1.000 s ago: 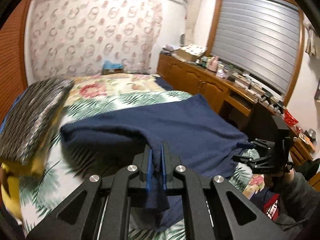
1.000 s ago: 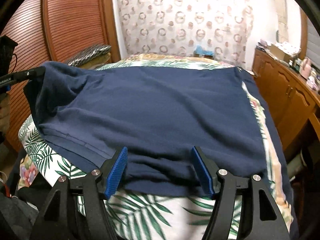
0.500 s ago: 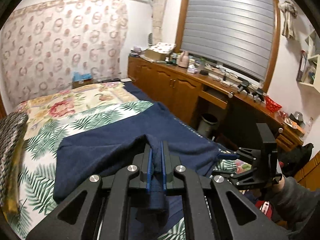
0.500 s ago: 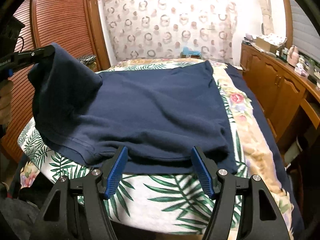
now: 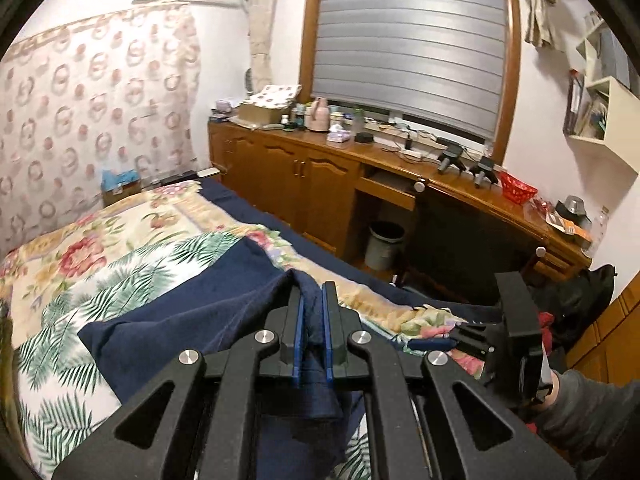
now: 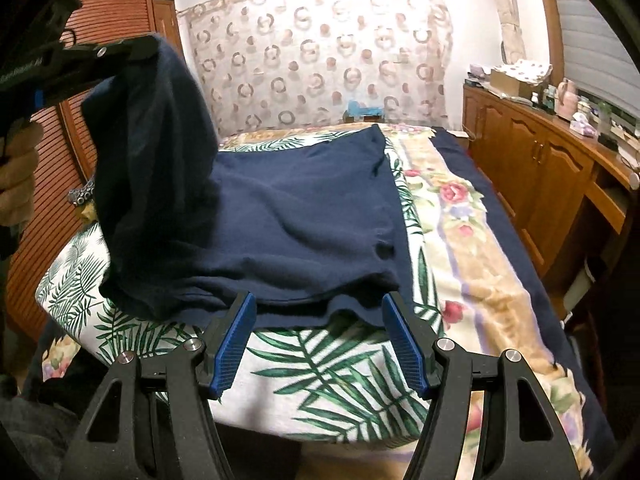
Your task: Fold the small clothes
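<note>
A navy blue garment point(image 6: 288, 220) lies spread on the floral bedspread point(image 6: 472, 248). My left gripper point(image 5: 311, 304) is shut on one edge of the navy garment point(image 5: 192, 320) and holds that edge lifted, so the cloth hangs in a tall fold at the left of the right wrist view. There the left gripper point(image 6: 136, 50) shows at the upper left, a hand behind it. My right gripper point(image 6: 318, 308) stands open at the garment's near hem, its blue pads point(image 6: 236, 340) on either side of the hem without pressing it. In the left wrist view the right gripper point(image 5: 436, 342) shows at the lower right.
A long wooden cabinet and desk point(image 5: 320, 176) crowded with small items runs along the bed's right side, with a grey bin point(image 5: 384, 244) under it. A wooden slatted door point(image 6: 48, 208) stands left of the bed. A patterned curtain point(image 6: 320, 52) hangs behind the bed.
My left gripper has carried the garment's edge up and to the right, over the rest of the cloth, folding it. The right gripper has drawn back a little to the near hem, still open.
</note>
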Available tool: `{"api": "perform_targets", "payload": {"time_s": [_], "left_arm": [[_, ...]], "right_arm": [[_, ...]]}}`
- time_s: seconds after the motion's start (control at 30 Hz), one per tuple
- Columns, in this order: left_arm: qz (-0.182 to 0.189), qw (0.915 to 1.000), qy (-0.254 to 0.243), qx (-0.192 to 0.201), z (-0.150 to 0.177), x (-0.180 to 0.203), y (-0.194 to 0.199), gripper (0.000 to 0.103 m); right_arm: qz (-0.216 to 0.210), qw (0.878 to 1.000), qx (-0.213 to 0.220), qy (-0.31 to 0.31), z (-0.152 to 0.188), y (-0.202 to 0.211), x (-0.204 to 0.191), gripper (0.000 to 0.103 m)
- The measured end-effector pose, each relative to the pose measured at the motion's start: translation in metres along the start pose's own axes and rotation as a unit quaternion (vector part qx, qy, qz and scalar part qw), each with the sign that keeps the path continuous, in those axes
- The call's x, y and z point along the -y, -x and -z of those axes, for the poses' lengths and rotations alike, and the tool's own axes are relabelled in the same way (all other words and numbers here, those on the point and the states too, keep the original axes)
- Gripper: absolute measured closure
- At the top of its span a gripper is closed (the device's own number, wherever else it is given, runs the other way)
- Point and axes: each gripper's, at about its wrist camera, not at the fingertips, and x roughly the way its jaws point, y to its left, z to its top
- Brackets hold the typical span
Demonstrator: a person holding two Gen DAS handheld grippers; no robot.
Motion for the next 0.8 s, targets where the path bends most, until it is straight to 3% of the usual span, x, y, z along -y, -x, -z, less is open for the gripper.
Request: {"api": "perform_targets", "payload": {"time_s": [0.23,0.5,0.53,0.6,0.67,0.73,0.8], "left_arm": [[0.007,0.9997,-0.009,-0.024,-0.016,0.014,-0.04,0.094],[0.001,0.9979,0.009,-0.065,0.005,0.011,-0.067,0.091],[0.0,0.998,0.008,-0.063,0.006,0.011,-0.065,0.088],[-0.003,0.9986,0.007,-0.053,0.009,0.01,-0.056,0.069],[-0.005,0.9991,0.005,-0.042,0.013,0.009,-0.045,0.059],[-0.011,0.9991,0.005,-0.04,0.016,0.005,-0.038,0.058],[-0.022,0.999,0.004,-0.039,0.023,0.0,-0.029,0.044]], "right_arm": [[0.003,1.0,0.006,-0.008,0.002,0.008,0.004,0.035],[0.007,1.0,0.0,-0.015,0.009,0.01,0.011,0.035],[0.008,1.0,-0.001,-0.016,0.008,0.01,0.013,0.035],[0.009,1.0,-0.002,-0.018,0.008,0.01,0.017,0.035],[0.011,1.0,-0.001,-0.02,0.007,0.011,0.018,0.035],[0.013,1.0,0.001,-0.021,0.004,0.012,0.019,0.035],[0.015,1.0,0.002,-0.019,0.003,0.013,0.019,0.035]]}}
